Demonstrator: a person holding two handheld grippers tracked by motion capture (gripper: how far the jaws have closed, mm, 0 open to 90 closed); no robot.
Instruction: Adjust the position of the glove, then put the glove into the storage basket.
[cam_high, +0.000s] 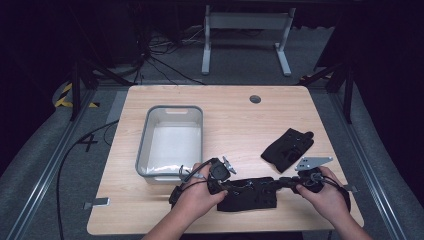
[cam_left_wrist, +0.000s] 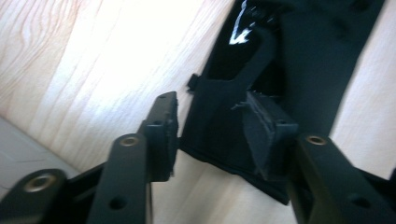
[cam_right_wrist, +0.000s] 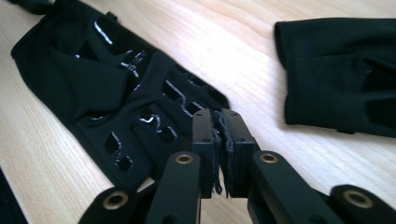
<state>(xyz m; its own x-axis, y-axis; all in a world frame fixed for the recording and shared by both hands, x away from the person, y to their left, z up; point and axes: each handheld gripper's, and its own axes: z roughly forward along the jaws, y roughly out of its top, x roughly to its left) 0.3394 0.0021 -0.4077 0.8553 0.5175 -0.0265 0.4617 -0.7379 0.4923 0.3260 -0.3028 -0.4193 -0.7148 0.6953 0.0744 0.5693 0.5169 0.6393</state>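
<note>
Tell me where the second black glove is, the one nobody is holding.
In the high view, the loose black glove lies on the table's right half, beyond the right gripper and right of the grey bin. It lies apart from the glove between the grippers.

A lone "4" (cam_high: 88, 142) is marked on the grey floor, at nine o'clock from the table (cam_high: 225, 107). The glossy markings on the near black glove (cam_right_wrist: 121, 88) can't be read.

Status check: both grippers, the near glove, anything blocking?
Left gripper open, straddling near glove edge. Right gripper shut on its other end. Second glove and grey bin lie apart, nothing blocking.
</note>
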